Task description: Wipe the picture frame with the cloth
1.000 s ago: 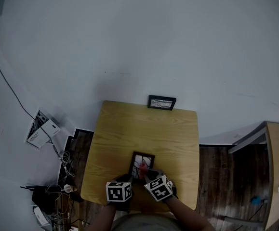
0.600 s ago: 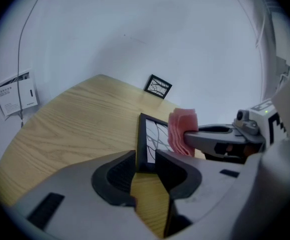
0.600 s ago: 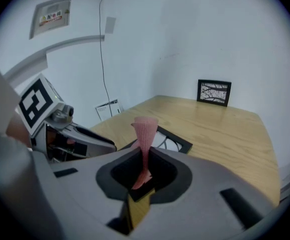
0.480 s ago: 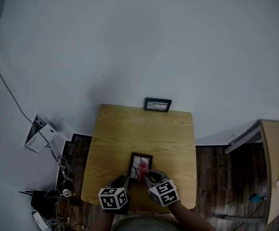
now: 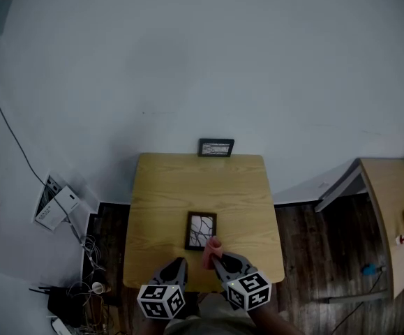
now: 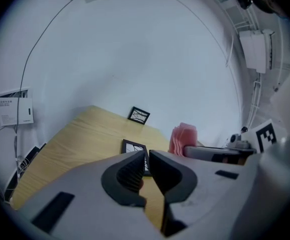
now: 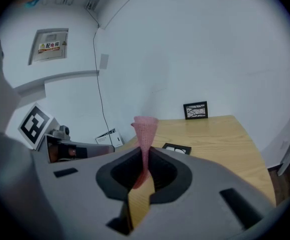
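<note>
A small dark picture frame (image 5: 201,230) lies flat on the wooden table (image 5: 160,187), showing too in the left gripper view (image 6: 133,146) and the right gripper view (image 7: 177,148). A second frame (image 5: 216,147) stands at the table's far edge. My right gripper (image 5: 215,257) hovers just short of the flat frame, shut on a pink cloth (image 5: 211,251) that sticks up from its jaws (image 7: 145,134). My left gripper (image 5: 176,265) hangs beside it, over the near edge; its jaws are closing, almost together, with nothing between them (image 6: 148,164).
The table stands against a white wall. Cables and white boxes (image 5: 58,204) lie on the dark floor at the left. A wooden cabinet (image 5: 390,208) stands at the right. A wall-mounted panel box (image 7: 48,46) shows in the right gripper view.
Both grippers have risen off the flat frame and drawn back toward the near table edge. The frame now lies uncovered. The pink cloth stayed in the right gripper.
</note>
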A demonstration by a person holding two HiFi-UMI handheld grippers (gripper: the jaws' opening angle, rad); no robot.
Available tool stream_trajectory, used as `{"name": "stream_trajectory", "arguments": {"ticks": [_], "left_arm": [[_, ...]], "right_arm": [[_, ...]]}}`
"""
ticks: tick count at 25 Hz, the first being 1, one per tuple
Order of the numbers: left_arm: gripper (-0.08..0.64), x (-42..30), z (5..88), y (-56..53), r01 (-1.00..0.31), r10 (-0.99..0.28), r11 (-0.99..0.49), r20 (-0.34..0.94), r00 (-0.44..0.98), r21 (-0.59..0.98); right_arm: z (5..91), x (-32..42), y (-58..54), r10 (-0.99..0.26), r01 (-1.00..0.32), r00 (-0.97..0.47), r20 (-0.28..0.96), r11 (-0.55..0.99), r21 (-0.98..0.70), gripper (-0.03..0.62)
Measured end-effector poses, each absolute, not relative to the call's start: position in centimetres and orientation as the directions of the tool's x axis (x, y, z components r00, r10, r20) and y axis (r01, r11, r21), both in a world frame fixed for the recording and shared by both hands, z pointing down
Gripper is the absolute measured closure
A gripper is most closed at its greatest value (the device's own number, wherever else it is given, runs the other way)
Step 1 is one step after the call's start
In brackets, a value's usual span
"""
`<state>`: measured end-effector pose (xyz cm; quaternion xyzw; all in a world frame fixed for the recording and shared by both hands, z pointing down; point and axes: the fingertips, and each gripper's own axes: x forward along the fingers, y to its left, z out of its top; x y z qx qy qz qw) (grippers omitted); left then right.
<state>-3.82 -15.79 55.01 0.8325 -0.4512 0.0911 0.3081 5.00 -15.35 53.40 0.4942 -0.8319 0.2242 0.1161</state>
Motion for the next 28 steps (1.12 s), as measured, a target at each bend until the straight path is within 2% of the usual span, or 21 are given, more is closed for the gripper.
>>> {"name": "stream_trajectory", "arguments": {"ticks": [28], "left_arm": [[0.552, -10.2, 49.3, 3.4, -0.754, -0.657, -0.554, 0.371, 0.656, 0.352]], "right_arm": [[48.0, -2.6, 4.7, -0.853, -0.882, -0.452, 0.260, 0.384, -0.275, 0.574]]}}
